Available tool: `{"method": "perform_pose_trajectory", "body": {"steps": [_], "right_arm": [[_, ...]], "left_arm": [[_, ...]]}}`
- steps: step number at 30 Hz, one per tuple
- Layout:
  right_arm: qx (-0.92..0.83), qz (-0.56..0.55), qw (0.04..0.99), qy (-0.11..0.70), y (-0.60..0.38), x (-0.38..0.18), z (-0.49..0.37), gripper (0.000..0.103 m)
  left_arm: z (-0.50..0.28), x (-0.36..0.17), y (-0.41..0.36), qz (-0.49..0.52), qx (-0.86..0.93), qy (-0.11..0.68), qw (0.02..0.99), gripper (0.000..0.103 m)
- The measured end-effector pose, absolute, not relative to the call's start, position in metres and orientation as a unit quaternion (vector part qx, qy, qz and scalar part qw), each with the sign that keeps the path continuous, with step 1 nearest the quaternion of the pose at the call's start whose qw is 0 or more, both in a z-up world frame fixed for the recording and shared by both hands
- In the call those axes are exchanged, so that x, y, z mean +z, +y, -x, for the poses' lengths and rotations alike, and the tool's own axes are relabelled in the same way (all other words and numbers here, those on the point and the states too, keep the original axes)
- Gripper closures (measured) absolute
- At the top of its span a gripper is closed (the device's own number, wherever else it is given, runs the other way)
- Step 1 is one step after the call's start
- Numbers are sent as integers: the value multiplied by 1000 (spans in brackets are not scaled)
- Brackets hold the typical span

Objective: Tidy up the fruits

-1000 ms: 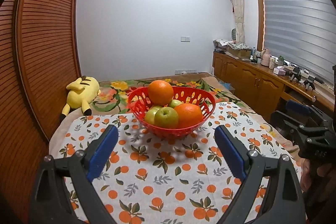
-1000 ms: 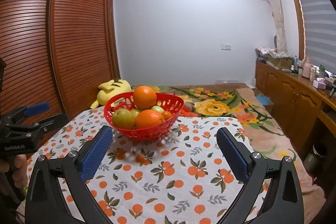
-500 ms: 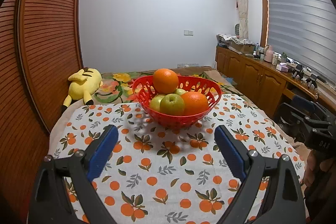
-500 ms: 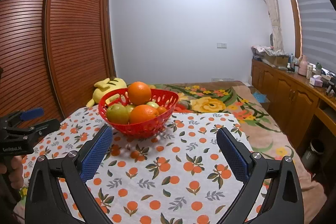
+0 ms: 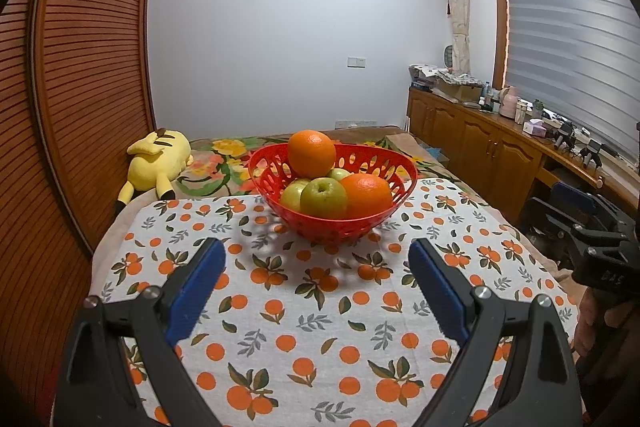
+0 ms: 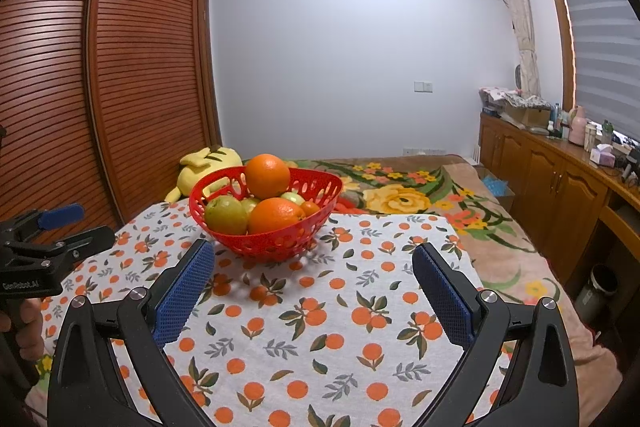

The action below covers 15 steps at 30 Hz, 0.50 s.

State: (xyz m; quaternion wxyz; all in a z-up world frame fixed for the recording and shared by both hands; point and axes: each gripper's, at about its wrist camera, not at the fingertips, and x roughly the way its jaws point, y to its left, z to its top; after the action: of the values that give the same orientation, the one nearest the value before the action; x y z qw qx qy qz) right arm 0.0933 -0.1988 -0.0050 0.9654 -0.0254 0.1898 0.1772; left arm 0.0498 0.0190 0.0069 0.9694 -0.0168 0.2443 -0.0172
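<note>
both hand-held grippers, left hand-held gripper [image 5: 316, 259] and right hand-held gripper [image 6: 314, 263], hover with blue pads spread wide apart and nothing between them, above an orange-print cloth [image 5: 320, 307]. ahead on the cloth sits a red basket [image 5: 396, 215] heaped with oranges [image 5: 312, 153] and green apples [image 5: 323, 197], near a yellow plush toy [image 5: 158, 161].

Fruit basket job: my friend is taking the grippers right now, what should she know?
Left gripper: open, holding nothing, above the cloth short of the basket.
Right gripper: open, holding nothing, also short of the basket.
Red basket sits on the cloth with oranges and green apples piled inside; one orange rides on top.
Done: nothing taken out that shows.
Left: probably start with the top orange.
</note>
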Motion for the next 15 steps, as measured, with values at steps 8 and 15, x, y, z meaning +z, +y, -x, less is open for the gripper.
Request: {"method": "perform_pose_trajectory", "body": {"steps": [8,15], "right_arm": [[178,25,965,190,-199,-5,-93,2],[177,25,965,189,-199,-5,-93,2]], "left_arm": [[-49,9,19,18,-19,242,970,9],[-48,10,19,19,-20,241,970,9]]}}
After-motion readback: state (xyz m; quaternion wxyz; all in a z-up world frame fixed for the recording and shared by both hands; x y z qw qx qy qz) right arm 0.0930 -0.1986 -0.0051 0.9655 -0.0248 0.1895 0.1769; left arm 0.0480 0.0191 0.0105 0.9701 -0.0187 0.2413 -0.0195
